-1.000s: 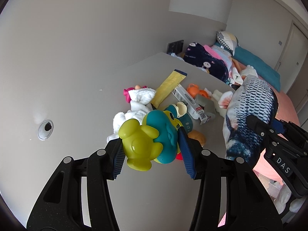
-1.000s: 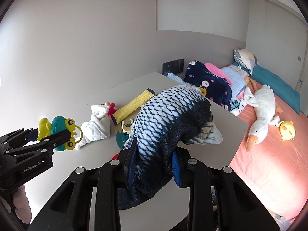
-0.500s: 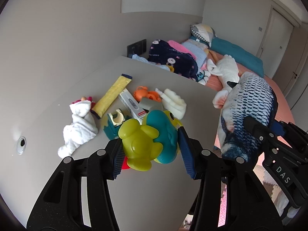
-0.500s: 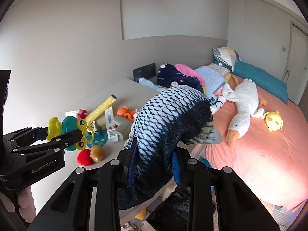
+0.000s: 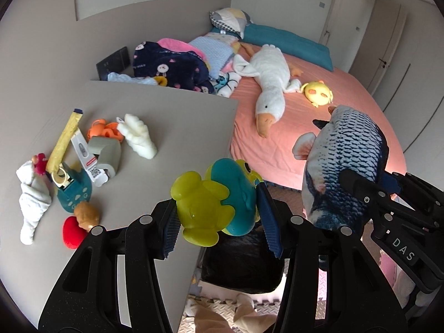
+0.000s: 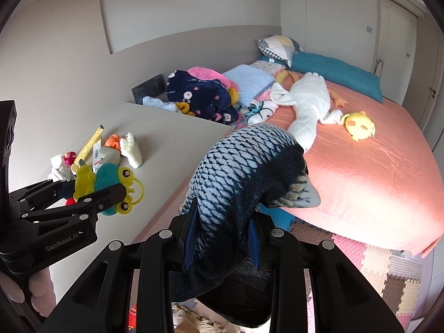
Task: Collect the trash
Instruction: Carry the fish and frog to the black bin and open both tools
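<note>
Clamped between the ribbed blue pads of the left gripper (image 5: 219,219) is a glossy plastic frog toy in teal and yellow-green (image 5: 216,202), its rounded lobes bulging past the fingers. It is held past the near edge of the matte grey table (image 5: 177,127), above a crumpled black plastic bag (image 5: 241,263) that sits low on the foam puzzle-mat floor (image 6: 383,266); whether the bag's mouth is open cannot quite be made out.

On the right, the right gripper (image 6: 222,238) is closed on a soft plush fish with a printed blue-and-white scale pattern (image 6: 244,172). The fish is gripped near its dark tail end, and its head and pale fin are arched up and forward, over the gap between the table and the salmon-pink bed (image 6: 374,172).

Left on the table, toward its far left side, is a loose cluster: a long flat yellow foil sachet (image 5: 65,136), a white printed carton (image 5: 87,158), a grey curved foam piece (image 5: 106,152), an orange plastic ring toy (image 5: 102,129), a nubbly white plush piece (image 5: 137,136), a teal tape dispenser (image 5: 72,188), a twisted white cloth (image 5: 32,199), a red heart shape (image 5: 72,236) and a small brown figure (image 5: 86,214) touching it.

A long white plush goose (image 5: 270,75) and a round yellow plush (image 5: 317,93) are seen lying on the bed.
</note>
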### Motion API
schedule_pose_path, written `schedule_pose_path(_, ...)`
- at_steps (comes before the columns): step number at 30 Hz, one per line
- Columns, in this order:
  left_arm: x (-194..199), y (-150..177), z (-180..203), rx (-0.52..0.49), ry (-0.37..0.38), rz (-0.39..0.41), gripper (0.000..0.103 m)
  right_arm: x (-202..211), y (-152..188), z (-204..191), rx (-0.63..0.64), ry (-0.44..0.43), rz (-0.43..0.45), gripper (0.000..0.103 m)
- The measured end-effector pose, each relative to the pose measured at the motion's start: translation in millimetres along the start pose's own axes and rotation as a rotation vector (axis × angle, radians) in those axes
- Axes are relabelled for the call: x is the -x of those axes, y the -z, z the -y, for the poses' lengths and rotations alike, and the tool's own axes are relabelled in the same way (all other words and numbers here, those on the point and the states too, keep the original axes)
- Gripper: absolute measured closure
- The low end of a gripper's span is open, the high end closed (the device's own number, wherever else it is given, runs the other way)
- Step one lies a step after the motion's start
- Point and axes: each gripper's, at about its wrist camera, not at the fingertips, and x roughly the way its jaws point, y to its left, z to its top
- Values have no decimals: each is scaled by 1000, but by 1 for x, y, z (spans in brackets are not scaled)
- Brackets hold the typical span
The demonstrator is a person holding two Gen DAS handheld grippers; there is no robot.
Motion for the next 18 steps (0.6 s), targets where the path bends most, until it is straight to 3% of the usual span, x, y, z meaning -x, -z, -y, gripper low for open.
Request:
schedule_pose_path(7,-25,7,33,-71,59,-86,53,3,18,38,-113,27,-52,70)
schedule_pose_path(10,-34,11,39,-83,83,-126,52,1,22,48,-145,38,-70,63)
schedule_pose_path(11,-38,12,41,-90,90,-147,43,1,23,51,-152,37,-73,58)
schedule_pose_path(12,-41,12,43,-97,90,-172,33,1,23,53,-156,49,-75,47)
schedule_pose_path(13,-45,13,46,-103,78,-196,10,2,23,56,-163,67,-65,39)
schedule_pose_path(15,-47,14,49,-112,56,-201,7,9,21,61,-168,116,-30,29)
schedule_pose_path(18,-46,16,49,-97,56,-182,7,16,19,68,-176,147,7,28)
